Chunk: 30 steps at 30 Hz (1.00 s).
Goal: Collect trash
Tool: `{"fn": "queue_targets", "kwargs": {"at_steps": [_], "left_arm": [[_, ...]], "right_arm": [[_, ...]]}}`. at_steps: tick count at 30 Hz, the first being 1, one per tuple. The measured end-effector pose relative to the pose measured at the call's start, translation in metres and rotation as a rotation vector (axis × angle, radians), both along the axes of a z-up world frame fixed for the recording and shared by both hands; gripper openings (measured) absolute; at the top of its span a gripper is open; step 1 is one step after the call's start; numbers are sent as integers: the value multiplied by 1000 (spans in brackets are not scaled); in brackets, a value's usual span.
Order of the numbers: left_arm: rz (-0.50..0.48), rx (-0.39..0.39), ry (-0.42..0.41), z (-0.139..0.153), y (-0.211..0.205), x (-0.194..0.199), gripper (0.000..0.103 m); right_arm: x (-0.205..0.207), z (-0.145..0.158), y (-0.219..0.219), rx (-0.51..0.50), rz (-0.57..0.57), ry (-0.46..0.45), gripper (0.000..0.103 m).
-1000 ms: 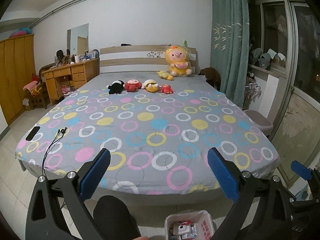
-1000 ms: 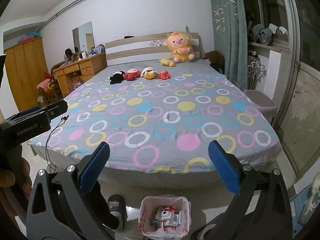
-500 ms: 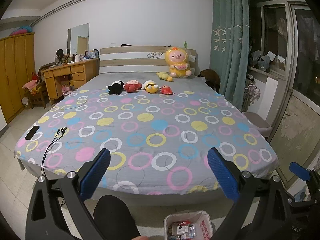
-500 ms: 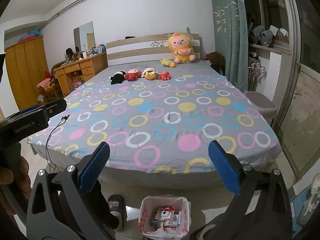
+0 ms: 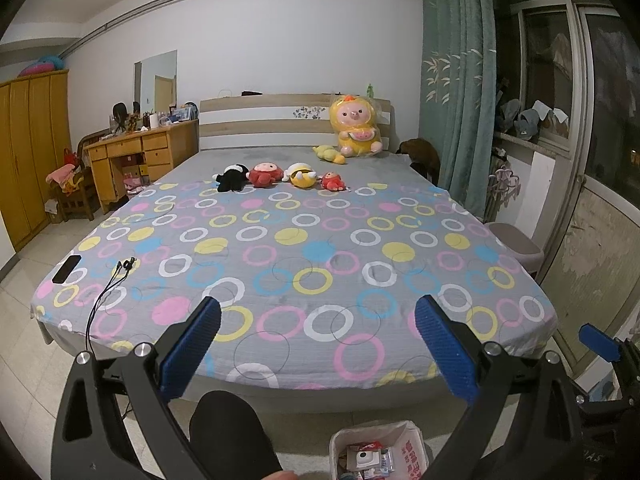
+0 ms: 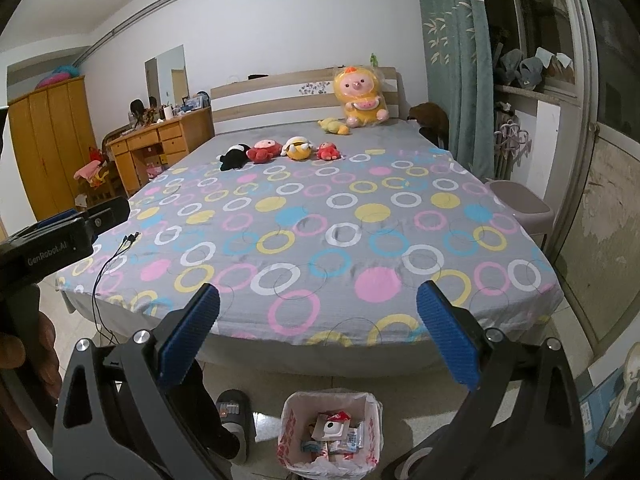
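I have both grippers held up at the foot of the bed (image 5: 320,248), facing the headboard. My left gripper (image 5: 318,346) is spread wide with nothing between its blue pads (image 5: 191,350). My right gripper (image 6: 318,334) is just as wide apart and also empty.

The trash bin (image 6: 329,432), lined with a white bag, stands on the floor just below the foot of the bed, under and between the right gripper's fingers. It holds small cartons and wrappers. In the left view the same bin (image 5: 378,454) sits at the bottom edge, only partly in frame.

A dark slipper (image 6: 234,412) lies on the floor just left of the bin. On the spotted bedcover I see a black phone (image 5: 67,269) near the left edge with a thin cable (image 5: 108,292) beside it, and a row of small plush toys (image 5: 280,174) farther up.
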<state>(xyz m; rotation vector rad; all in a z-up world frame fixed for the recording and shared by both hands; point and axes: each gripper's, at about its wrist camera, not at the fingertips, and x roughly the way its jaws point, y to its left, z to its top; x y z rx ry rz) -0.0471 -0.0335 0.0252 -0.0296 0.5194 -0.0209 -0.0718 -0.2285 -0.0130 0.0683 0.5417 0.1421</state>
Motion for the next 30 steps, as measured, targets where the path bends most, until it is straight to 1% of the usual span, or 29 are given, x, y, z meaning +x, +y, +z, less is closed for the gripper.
{"fn": "queue_targets", "kwargs": {"at_steps": [6, 16, 20, 24, 26, 28, 30], "left_arm": [[3, -5, -38, 7, 6, -6, 95], [-4, -57, -42, 10, 16, -6, 95], [-5, -64, -31, 8, 18, -5, 95], [-5, -76, -39, 6, 19, -5, 95], [5, -73, -34, 4, 19, -5, 95], [-15, -71, -30, 4, 18, -4, 95], [10, -50, -38, 3, 16, -6, 95]], "right_arm": [[-3, 1, -2, 2, -8, -7, 96], [-4, 1, -5, 4, -12, -4, 96], [-6, 1, -5, 4, -16, -4, 96], [-5, 1, -5, 7, -17, -1, 96], [-6, 0, -6, 8, -21, 3, 96], [-7, -1, -5, 8, -23, 6, 96], [-7, -2, -4, 9, -24, 6, 96]]}}
